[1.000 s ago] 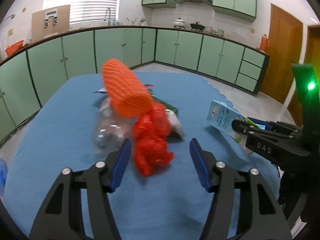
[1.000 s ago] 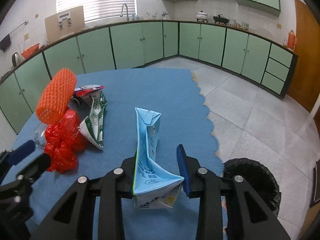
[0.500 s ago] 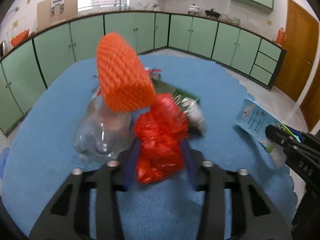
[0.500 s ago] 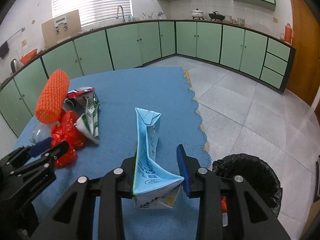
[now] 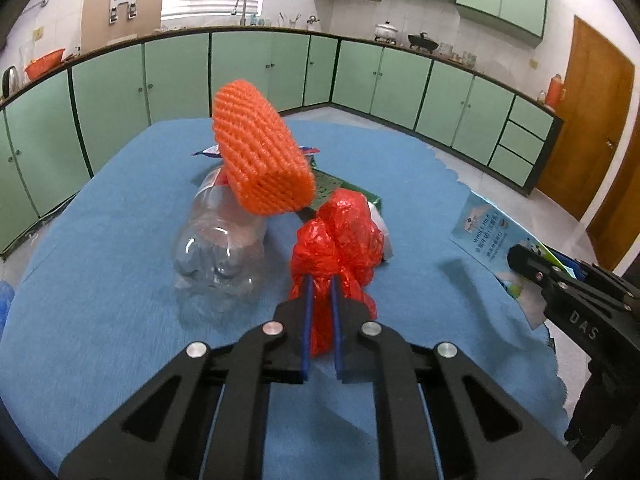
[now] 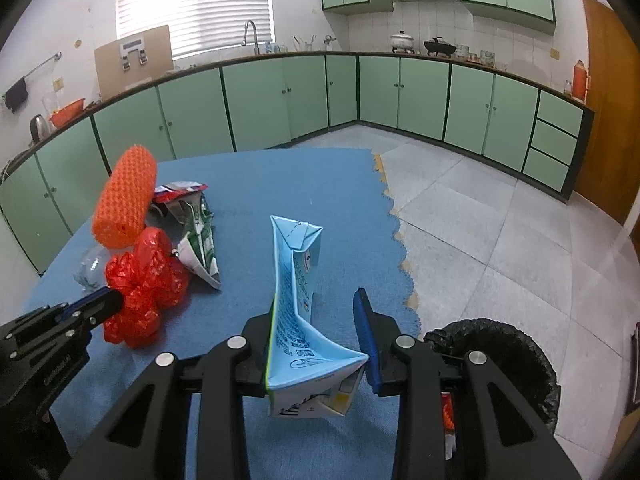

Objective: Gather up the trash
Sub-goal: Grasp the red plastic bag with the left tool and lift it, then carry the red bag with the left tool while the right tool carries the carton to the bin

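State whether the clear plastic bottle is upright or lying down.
Lying down: the clear plastic bottle rests on its side on the blue cloth, base toward the camera.

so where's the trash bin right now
In the right wrist view the black-lined bin stands on the tiled floor at lower right, just past the blue table's edge.

The left gripper (image 5: 320,312) is matte black with triangular cut-outs in its arms; silver round screws sit at the joints; its fingers (image 5: 307,320) carry thin blue pads. The right gripper (image 6: 320,340) is built alike, at the lower middle of its frame; white "DAS" lettering marks its black side at the left view's right edge.
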Demonstrator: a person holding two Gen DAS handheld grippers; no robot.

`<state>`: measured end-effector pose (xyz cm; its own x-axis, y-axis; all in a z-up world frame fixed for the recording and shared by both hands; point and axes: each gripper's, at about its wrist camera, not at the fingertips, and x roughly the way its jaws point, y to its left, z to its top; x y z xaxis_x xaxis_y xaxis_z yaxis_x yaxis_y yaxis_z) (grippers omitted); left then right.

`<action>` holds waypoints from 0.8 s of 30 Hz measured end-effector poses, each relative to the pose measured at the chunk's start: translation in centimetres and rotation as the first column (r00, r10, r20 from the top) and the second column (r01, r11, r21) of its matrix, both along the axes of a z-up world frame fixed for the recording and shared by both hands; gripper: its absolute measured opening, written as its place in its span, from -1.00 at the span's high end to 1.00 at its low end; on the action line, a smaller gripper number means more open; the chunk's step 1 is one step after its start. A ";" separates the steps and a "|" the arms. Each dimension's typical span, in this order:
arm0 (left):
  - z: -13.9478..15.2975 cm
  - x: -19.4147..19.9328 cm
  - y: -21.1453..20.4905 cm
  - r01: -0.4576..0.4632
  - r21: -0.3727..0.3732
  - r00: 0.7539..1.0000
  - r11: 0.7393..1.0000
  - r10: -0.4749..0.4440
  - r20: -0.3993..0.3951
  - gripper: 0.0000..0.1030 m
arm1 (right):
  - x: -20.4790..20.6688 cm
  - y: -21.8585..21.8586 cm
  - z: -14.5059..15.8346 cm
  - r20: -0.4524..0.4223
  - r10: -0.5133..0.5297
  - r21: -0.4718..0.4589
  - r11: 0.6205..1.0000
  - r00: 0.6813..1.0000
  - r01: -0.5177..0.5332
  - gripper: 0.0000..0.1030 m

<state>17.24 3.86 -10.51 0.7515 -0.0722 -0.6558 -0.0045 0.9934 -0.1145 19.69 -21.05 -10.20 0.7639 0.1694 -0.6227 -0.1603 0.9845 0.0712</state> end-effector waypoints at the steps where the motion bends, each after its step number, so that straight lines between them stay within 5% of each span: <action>1: 0.2 -0.3 -0.2 0.006 0.000 1.000 1.000 -0.006 0.006 0.87 | -0.2 -0.1 0.2 0.004 0.000 0.002 1.000 1.000 0.000 0.35; 24: 4.2 -1.4 -7.7 0.193 0.005 0.975 0.981 -0.192 0.108 0.88 | -4.8 -7.0 4.3 0.065 -0.116 0.046 0.992 0.991 0.113 0.35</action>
